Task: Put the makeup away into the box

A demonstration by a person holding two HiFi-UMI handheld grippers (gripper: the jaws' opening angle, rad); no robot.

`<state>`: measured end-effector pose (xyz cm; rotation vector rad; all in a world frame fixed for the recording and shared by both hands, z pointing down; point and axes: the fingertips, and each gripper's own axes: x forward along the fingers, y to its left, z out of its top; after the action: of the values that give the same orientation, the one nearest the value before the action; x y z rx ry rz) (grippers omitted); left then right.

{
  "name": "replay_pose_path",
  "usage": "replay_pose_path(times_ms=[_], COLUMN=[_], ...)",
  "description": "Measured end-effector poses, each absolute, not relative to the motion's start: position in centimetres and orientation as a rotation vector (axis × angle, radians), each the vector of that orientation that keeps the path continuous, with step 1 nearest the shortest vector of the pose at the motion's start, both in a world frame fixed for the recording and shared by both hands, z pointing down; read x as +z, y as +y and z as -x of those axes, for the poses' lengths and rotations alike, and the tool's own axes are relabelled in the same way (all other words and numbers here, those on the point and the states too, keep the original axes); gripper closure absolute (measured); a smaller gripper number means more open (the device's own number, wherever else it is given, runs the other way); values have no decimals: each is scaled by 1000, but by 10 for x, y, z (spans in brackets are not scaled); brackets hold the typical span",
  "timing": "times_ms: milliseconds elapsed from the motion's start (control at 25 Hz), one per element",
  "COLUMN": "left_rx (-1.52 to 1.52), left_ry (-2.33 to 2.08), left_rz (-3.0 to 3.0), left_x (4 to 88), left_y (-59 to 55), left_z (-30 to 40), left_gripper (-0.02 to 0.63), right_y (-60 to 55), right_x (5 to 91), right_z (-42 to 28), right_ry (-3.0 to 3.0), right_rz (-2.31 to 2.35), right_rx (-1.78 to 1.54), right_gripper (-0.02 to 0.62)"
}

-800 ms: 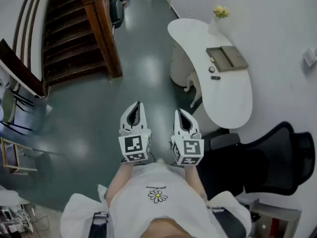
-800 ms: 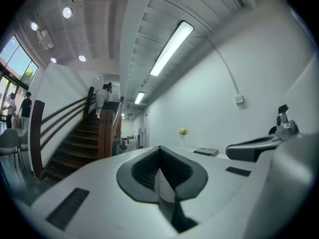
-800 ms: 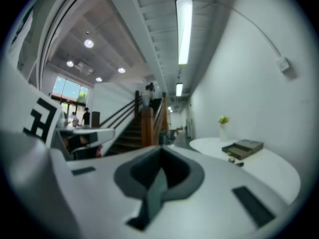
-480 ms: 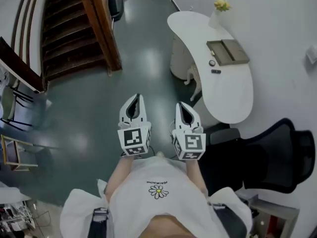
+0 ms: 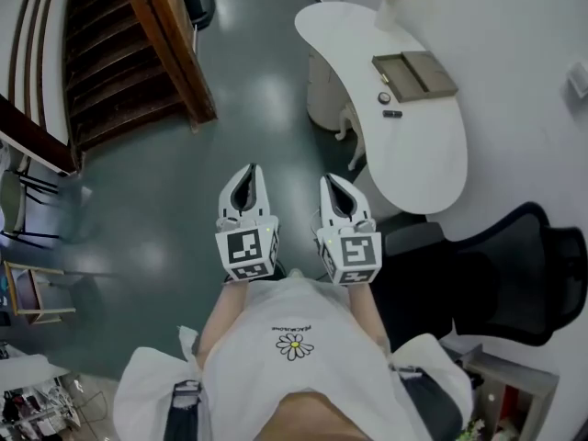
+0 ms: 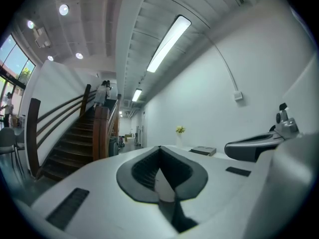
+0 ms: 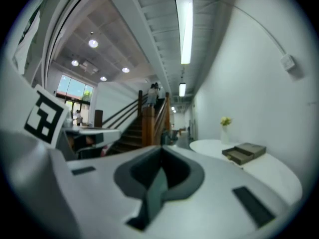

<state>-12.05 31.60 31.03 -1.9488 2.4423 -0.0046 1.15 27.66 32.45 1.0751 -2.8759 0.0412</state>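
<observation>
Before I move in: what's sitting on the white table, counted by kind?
Open box: 1
Small round piece: 1
Small black stick: 1
Vase of yellow flowers: 1
Total: 4

Glossy floor (image 5: 266, 95), wooden staircase (image 5: 115, 76)

Open grey floor (image 5: 165, 209) lies ahead of my left gripper (image 5: 248, 169) and right gripper (image 5: 331, 180), with nothing between them and the white table (image 5: 423, 168). The table's near rounded end is bare and free to reach over. Toward its far end the box (image 5: 415, 74) sits by the wall-side edge, small makeup pieces (image 5: 384, 98) lie just beside it, and a vase (image 5: 390, 9) stands at the far tip. The black chair (image 5: 501, 278) crowds my right and the staircase (image 5: 110, 72) bounds my left
</observation>
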Motion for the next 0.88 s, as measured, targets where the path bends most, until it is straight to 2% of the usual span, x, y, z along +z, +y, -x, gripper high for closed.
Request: replay_pose_path(times_ms=[360,880], left_rx=[-16,26], left_ry=[2381,2338], left_rz=[1975,2041], left_x=[296,296], left_y=[284,215], left_z=[118,147], left_gripper=[586,586], right_y=[253,197], right_x=[329,321], right_z=[-31,-5], right_ry=[-2888,-2856], right_rz=[-1195,-1232], right_rx=[204,139], right_gripper=[565,565])
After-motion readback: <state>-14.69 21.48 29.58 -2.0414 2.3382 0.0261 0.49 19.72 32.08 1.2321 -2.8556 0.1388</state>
